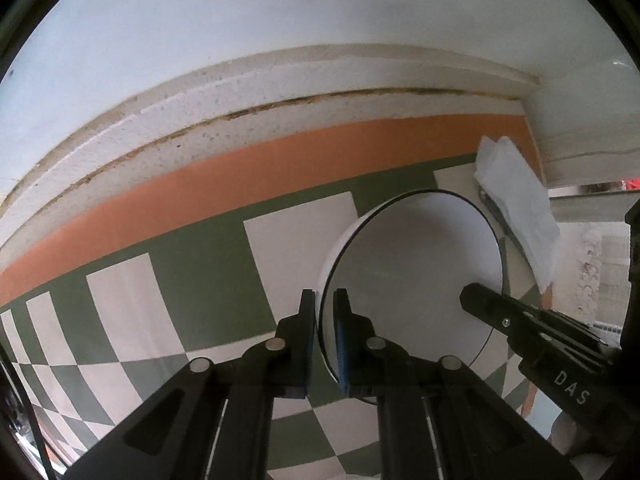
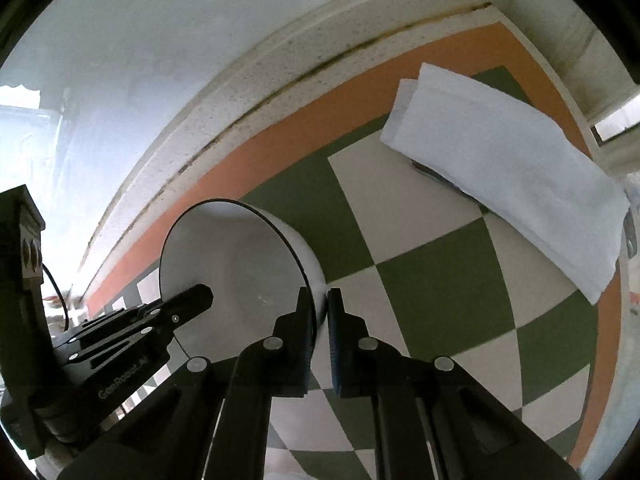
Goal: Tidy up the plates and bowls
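A white bowl [image 1: 416, 264] with a thin black rim is held tilted above a green and white checkered cloth. My left gripper [image 1: 325, 320] is shut on its left rim, one finger outside the wall and one inside. My right gripper [image 2: 320, 320] is shut on the opposite rim of the same bowl [image 2: 236, 272]. In the left wrist view a right finger [image 1: 492, 308] reaches into the bowl from the right. In the right wrist view a left finger [image 2: 188, 304] shows inside it from the left.
The checkered cloth [image 2: 432, 272] has an orange border and lies against a white wall ledge [image 1: 240, 92]. A folded white cloth [image 2: 512, 176] lies on something dark at the far right of the cloth; it also shows in the left wrist view [image 1: 516, 204].
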